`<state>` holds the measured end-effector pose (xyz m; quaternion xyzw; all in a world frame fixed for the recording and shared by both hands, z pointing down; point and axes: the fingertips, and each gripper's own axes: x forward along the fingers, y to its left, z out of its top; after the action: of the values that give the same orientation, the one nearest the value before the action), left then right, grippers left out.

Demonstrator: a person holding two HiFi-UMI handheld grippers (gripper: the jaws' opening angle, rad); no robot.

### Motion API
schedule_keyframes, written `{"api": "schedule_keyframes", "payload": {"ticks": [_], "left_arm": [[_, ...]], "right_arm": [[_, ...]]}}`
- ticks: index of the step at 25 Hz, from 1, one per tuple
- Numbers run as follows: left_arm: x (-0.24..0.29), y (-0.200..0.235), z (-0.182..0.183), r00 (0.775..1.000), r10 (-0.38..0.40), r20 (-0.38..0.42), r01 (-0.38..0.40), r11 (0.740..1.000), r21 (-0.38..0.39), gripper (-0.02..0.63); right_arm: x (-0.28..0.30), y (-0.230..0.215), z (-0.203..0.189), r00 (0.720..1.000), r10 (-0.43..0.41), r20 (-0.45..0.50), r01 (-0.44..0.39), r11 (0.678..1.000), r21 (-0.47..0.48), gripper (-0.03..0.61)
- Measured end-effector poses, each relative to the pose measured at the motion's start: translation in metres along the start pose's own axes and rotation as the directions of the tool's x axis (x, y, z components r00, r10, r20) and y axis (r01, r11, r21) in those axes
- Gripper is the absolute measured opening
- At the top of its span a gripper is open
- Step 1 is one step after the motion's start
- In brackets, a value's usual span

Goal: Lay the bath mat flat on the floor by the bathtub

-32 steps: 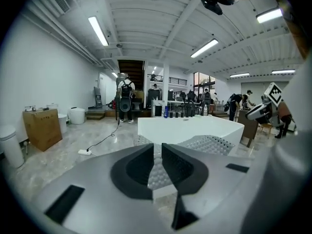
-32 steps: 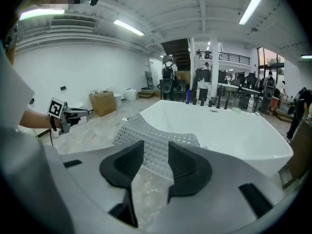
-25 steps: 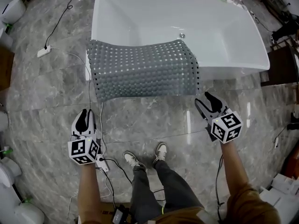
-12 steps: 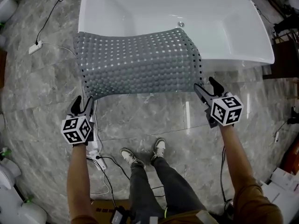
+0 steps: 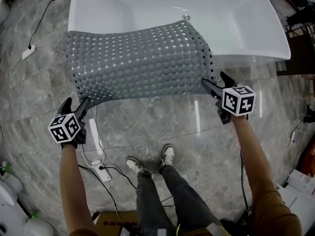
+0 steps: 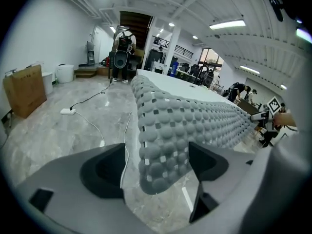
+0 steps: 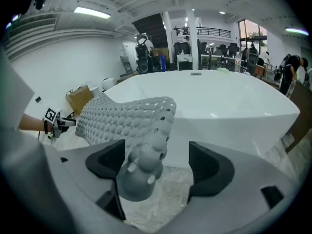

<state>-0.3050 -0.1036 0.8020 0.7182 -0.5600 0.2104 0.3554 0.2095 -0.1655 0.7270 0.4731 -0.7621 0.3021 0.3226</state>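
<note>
Bath mat [image 5: 138, 63] draped over bathtub [image 5: 246, 23] rim. Left hand-held gripper [image 5: 76, 103], right hand-held gripper [image 5: 214, 80]: jaws just been opening, now wide; mat corner between each, unclamped.

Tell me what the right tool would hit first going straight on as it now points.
A corner of the bath mat: it hangs between the jaws of the right tool, which have just been opening. Past it, probably the white outer wall of the bathtub; depth is unclear.
</note>
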Motion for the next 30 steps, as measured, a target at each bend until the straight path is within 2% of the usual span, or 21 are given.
{"api": "schedule_keyframes", "payload": {"ticks": [3,8,10,13,15,19,23,26,28,30], "left_arm": [[0.019,-0.004,0.004,0.998,-0.057,0.007,0.057,0.998,0.015,0.45],[0.043,-0.012,0.003,0.993,-0.118,0.019,0.117,0.993,0.024,0.516],[0.049,-0.011,0.003,0.992,-0.125,0.024,0.125,0.992,0.015,0.543],[0.05,-0.009,0.006,0.991,-0.135,0.022,0.134,0.991,0.014,0.546],[0.051,-0.016,0.008,0.99,-0.142,0.017,0.142,0.99,0.024,0.542],[0.052,-0.026,0.003,0.995,-0.094,0.014,0.093,0.995,0.024,0.491],[0.045,-0.045,0.008,0.996,-0.081,-0.021,0.081,0.996,0.024,0.372],[0.035,-0.063,0.012,0.996,-0.076,-0.037,0.079,0.994,0.071,0.234],[0.027,-0.073,0.012,0.997,-0.071,-0.03,0.074,0.989,0.126,0.202],[0.016,-0.078,0.016,0.998,-0.062,-0.015,0.063,0.982,0.175,0.18]], "right_arm": [[0.014,-0.004,-0.003,0.999,0.048,0.001,-0.048,0.996,0.069,0.399],[0.028,0.005,-0.008,0.996,0.089,-0.008,-0.089,0.996,0.001,0.399],[0.032,0.008,-0.01,0.994,0.113,0.009,-0.113,0.994,0.006,0.399],[0.034,0.021,-0.01,0.985,0.172,0.015,-0.172,0.984,0.044,0.397],[0.033,0.026,-0.007,0.983,0.181,0.013,-0.181,0.983,0.028,0.396],[0.028,0.032,-0.005,0.991,0.135,0.006,-0.134,0.988,-0.071,0.384],[0.023,0.032,-0.001,0.996,0.088,-0.017,-0.089,0.989,-0.122,0.312],[0.015,0.032,0.007,0.998,0.057,0.002,-0.057,0.99,-0.127,0.214],[0.01,0.035,0.012,0.998,0.052,0.026,-0.048,0.991,-0.125,0.139],[0.004,0.044,0.014,0.998,0.058,0.035,-0.051,0.985,-0.167,0.105]]}}
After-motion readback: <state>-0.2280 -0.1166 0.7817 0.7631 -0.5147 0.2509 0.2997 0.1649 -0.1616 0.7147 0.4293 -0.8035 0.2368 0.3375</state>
